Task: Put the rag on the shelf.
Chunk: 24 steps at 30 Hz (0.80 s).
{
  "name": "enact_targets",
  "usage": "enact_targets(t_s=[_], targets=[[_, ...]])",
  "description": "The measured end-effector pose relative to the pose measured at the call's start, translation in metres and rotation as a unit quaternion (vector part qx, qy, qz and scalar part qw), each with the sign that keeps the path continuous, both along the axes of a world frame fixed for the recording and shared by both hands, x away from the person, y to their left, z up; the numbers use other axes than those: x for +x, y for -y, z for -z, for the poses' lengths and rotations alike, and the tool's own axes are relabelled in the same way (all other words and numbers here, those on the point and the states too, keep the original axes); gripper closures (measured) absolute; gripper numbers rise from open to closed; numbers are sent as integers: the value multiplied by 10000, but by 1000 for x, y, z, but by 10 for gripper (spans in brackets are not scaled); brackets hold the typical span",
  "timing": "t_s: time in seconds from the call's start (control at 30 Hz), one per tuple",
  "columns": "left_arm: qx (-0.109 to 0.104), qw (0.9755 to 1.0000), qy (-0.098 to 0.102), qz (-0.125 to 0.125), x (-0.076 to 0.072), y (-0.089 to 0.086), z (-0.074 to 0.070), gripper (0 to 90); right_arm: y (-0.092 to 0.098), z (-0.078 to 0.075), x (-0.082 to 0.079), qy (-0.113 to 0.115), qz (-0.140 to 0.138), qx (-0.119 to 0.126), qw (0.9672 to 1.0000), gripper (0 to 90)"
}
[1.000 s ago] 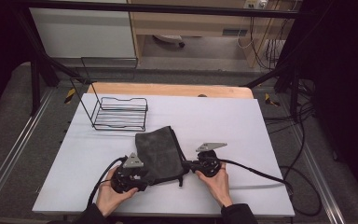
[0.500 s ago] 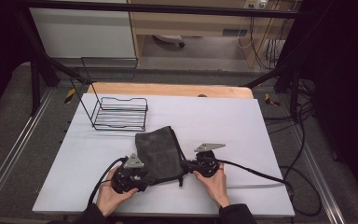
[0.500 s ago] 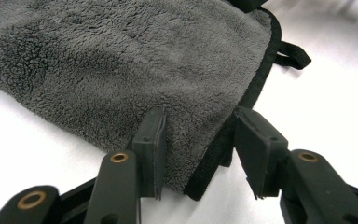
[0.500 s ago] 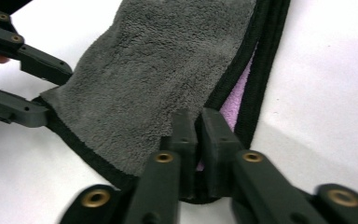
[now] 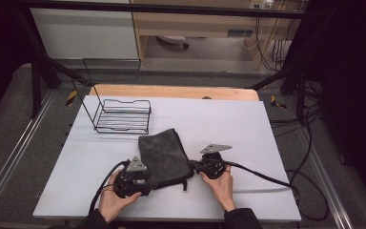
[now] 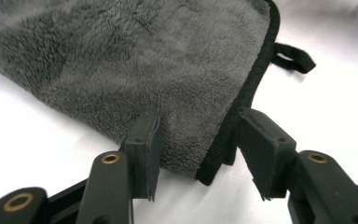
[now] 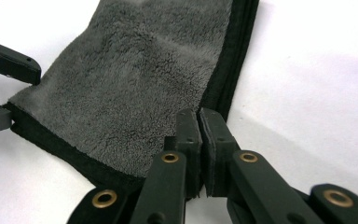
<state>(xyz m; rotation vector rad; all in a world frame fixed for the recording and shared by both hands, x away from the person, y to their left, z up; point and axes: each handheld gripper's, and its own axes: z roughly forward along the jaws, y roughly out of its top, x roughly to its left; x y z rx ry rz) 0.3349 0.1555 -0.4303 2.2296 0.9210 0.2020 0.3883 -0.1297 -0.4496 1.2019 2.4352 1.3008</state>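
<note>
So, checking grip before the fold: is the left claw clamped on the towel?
No: the left claw stands open, the grey towel's corner between its pads, unpressed.

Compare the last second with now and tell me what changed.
Little moved. The left gripper has just opened its jaws a bit; the grey towel corner sits between them, unpinched. The right gripper stays shut on the towel's edge. Both hands, the towel and the wire basket kept their places.
</note>
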Motion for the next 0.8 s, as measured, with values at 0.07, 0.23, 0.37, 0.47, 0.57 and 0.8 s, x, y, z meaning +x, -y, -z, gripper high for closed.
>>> enact_targets(t_s=[0.07, 0.23, 0.37, 0.47, 0.57, 0.8], targets=[[59, 10000, -44, -54, 0, 2, 2, 493, 1, -1, 0, 36, -9, -6, 10000, 796], [92, 9997, -168, -135, 0, 4, 5, 560, 1, -3, -4, 183, -59, 17, 9998, 645], [50, 9995, -268, -188, 1, 4, 7, 650, 3, -5, -5, 294, -61, 45, 9995, 532], [6, 9993, -302, -239, 2, 4, 8, 715, 5, -10, -5, 438, 3, 62, 9990, 424], [13, 9992, -330, -224, 3, 3, 7, 774, 9, -14, -5, 563, 108, -5, 9984, 317], [-69, 9993, -330, -129, 3, -3, 3, 828, 26, -18, -3, 558, 240, 102, 9981, 164]])
